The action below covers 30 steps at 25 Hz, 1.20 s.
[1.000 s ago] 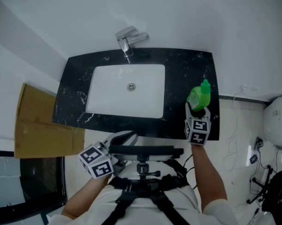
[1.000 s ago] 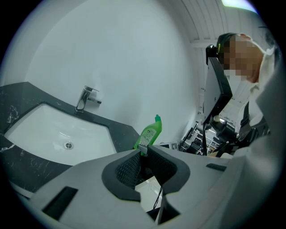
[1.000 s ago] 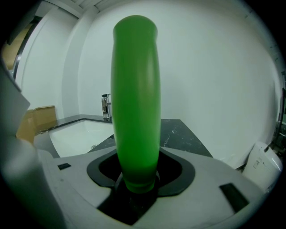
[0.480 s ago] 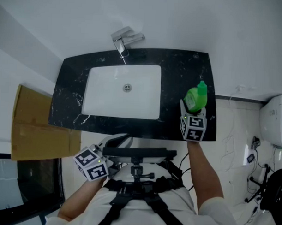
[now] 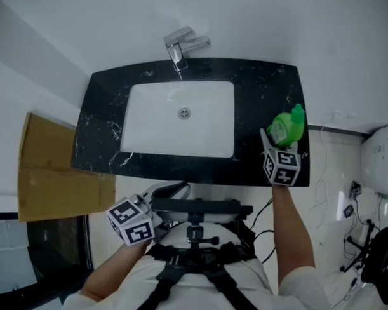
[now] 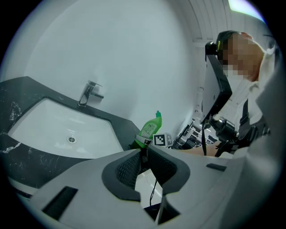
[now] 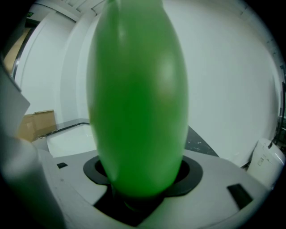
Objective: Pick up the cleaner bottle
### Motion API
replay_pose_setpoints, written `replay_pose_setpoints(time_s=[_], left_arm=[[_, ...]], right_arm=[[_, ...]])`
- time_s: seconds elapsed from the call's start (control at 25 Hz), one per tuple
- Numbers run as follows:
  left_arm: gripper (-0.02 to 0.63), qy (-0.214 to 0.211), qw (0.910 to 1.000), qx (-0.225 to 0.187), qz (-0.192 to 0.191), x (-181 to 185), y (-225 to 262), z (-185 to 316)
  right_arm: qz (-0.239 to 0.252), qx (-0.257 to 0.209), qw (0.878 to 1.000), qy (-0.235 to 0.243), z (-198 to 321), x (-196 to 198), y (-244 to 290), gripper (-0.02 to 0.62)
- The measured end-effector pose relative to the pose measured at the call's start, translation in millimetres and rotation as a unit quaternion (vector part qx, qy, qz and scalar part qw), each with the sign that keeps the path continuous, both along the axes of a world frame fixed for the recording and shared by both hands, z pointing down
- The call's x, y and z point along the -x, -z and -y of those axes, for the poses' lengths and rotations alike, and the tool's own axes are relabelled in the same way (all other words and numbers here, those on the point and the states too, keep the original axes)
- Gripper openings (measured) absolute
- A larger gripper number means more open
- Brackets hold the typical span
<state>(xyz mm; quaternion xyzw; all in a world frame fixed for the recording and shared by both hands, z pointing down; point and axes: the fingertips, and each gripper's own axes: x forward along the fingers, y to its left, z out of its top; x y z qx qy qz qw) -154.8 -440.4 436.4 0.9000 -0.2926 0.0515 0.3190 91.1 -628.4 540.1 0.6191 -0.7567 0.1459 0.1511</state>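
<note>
The green cleaner bottle [image 5: 287,127] stands on the right end of the black countertop [image 5: 100,116]. My right gripper [image 5: 279,145] is at its near side with the bottle's body between the jaws. In the right gripper view the bottle [image 7: 138,103] fills the middle. The jaws are opening, and the dark pads [image 7: 190,172] stand on either side of it. My left gripper [image 5: 170,193] hangs below the counter's front edge, shut with nothing in it. The left gripper view shows its pads [image 6: 129,167] meeting at the tips, with the bottle [image 6: 148,129] beyond.
A white sink basin [image 5: 150,124] is set in the countertop, with a chrome faucet [image 5: 182,46] behind it at the wall. Flattened cardboard [image 5: 47,171] lies on the floor at the left. A white appliance [image 5: 381,167] and cables are at the right.
The head view has shifted a little. The right gripper stays at the bottle on the right end of the counter. The left gripper has drifted slightly below the counter edge.
</note>
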Motion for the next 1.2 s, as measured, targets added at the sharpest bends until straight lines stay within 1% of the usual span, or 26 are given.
replay_pose_setpoints(time_s=[0.16,0.32,0.4,0.52,0.76,0.84,0.88,1.04,1.12,1.2], left_arm=[[0.044,-0.007,0.9998,0.000,-0.017,17.9,-2.8,-0.3],[0.044,-0.012,0.9993,0.015,-0.031,29.1,-9.5,-7.4],[0.044,-0.014,0.9991,0.022,-0.034,25.3,-12.3,-8.4],[0.044,-0.011,0.9991,0.021,-0.036,13.8,-10.3,-4.9],[0.044,0.028,0.9990,0.008,-0.034,-6.3,-1.1,11.2],[0.044,0.042,0.9986,0.004,-0.031,-9.5,1.1,13.8],[0.044,0.048,0.9984,0.001,-0.030,-10.2,1.9,14.6],[0.044,0.066,0.9971,0.003,-0.037,-2.7,2.4,17.2],[0.044,0.063,0.9972,-0.002,-0.039,-0.5,4.7,24.2],[0.044,0.050,0.9979,-0.008,-0.041,0.6,8.6,30.8]], right_arm=[[-0.002,0.000,1.000,-0.003,1.2,-0.9,-1.3,0.281],[0.002,0.000,1.000,-0.015,1.6,1.5,-4.2,0.281],[0.005,-0.003,0.999,-0.035,3.6,-3.9,-2.8,0.280],[0.008,-0.008,0.998,-0.059,3.7,-12.2,0.5,0.276],[0.005,-0.013,0.996,-0.088,4.1,-16.7,4.8,0.253],[0.000,-0.013,0.995,-0.097,4.4,-15.2,5.3,0.208],[-0.003,-0.015,0.995,-0.102,5.2,-15.5,5.4,0.195],[0.004,-0.005,0.992,-0.129,1.0,-12.4,2.8,0.193],[0.004,-0.004,0.991,-0.135,2.0,-13.2,3.3,0.193],[-0.002,-0.005,0.990,-0.138,3.6,-16.9,3.6,0.193]])
